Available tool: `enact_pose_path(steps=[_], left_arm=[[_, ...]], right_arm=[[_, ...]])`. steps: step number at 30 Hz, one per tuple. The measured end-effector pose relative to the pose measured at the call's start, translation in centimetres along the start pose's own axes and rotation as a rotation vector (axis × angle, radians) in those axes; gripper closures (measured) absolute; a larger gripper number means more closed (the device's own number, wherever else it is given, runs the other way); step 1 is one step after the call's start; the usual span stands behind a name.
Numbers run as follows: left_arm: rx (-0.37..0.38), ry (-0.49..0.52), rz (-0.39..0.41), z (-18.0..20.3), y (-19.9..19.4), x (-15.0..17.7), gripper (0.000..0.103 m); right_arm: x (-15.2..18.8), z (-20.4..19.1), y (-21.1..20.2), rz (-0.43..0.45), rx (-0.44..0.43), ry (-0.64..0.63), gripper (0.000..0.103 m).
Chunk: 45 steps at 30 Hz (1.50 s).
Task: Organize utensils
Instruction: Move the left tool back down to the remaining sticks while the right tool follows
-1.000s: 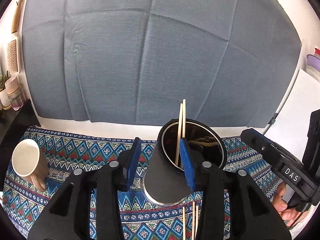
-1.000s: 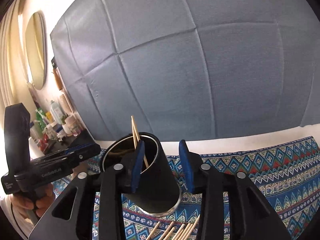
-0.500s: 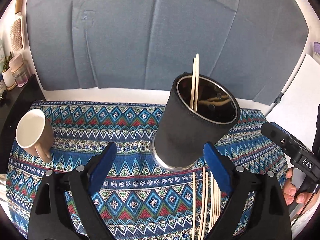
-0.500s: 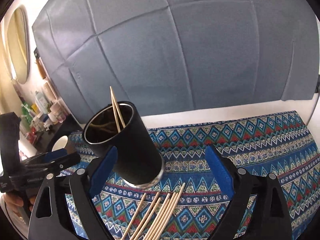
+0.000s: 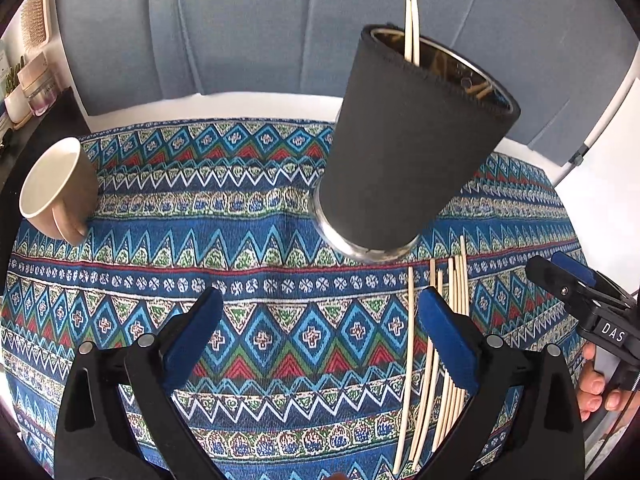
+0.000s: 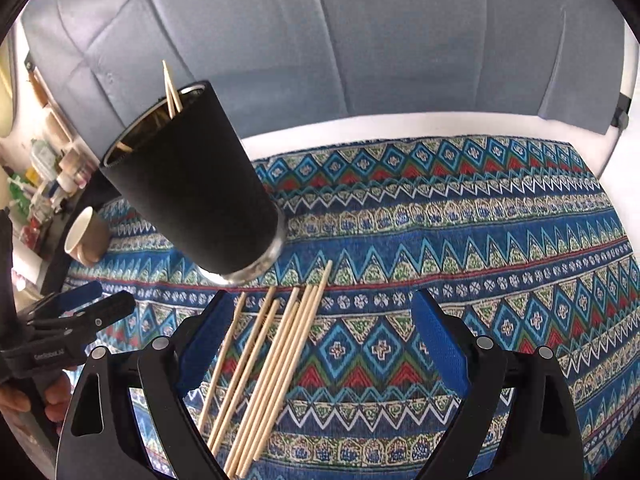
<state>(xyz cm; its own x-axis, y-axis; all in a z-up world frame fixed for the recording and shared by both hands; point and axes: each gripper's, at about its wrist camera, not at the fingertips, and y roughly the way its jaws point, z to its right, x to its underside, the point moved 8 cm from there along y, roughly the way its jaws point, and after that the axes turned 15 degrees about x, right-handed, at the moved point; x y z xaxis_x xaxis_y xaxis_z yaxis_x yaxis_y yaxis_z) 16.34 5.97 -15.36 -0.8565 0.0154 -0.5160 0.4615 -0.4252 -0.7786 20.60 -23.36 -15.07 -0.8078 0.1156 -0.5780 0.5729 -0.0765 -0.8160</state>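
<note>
two chopsticks (image 5: 412, 28) in black cup (image 5: 404, 152), left gripper (image 5: 320, 336) jaws opening, empty, right gripper (image 6: 320, 340) wide, empty

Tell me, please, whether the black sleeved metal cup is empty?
Not empty: two wooden sticks stand in the black sleeved metal cup, poking above its rim.

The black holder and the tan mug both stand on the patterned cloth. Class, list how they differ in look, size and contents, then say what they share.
1. The holder is black with a metal base; the mug is tan outside and cream inside.
2. The holder is taller than the mug.
3. The mug has a handle; the holder shows none.
4. The holder has chopsticks sticking out; nothing shows in the mug.

Both stand upright, open at the top.
</note>
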Motion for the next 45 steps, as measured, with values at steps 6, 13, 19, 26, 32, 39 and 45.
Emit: enact_pose_path(steps=[6,13,19,26,32,39,45], left_arm=[[-0.04,0.027,-0.097,-0.8,1.7,2.8,0.007],[-0.05,-0.005,-0.145,-2.1,2.1,4.4,0.007],[-0.077,0.071,-0.181,-1.9,2.4,4.9,0.007],[-0.077,0.078,-0.212,-2.1,3.0,4.9,0.007],[-0.041,0.016,-0.208,-1.9,3.5,4.5,0.007],[-0.028,0.007,-0.215,-0.4,5.7,3.9,0.007],[-0.04,-0.027,-0.228,-0.6,7.2,3.4,0.007]], right_arm=[[3.1,0.0,2.3,-0.083,0.058,-0.053,0.017],[5.5,-0.5,4.4,-0.148,0.117,-0.102,0.017],[6.3,-0.7,5.0,-0.153,0.169,-0.124,0.017],[6.3,-1.4,5.3,-0.155,0.163,-0.107,0.016],[6.0,-1.2,5.8,-0.156,0.196,-0.097,0.014],[6.7,-0.5,6.3,-0.211,0.204,-0.07,0.01],[7.2,-1.6,6.2,-0.199,0.203,-0.078,0.009]])
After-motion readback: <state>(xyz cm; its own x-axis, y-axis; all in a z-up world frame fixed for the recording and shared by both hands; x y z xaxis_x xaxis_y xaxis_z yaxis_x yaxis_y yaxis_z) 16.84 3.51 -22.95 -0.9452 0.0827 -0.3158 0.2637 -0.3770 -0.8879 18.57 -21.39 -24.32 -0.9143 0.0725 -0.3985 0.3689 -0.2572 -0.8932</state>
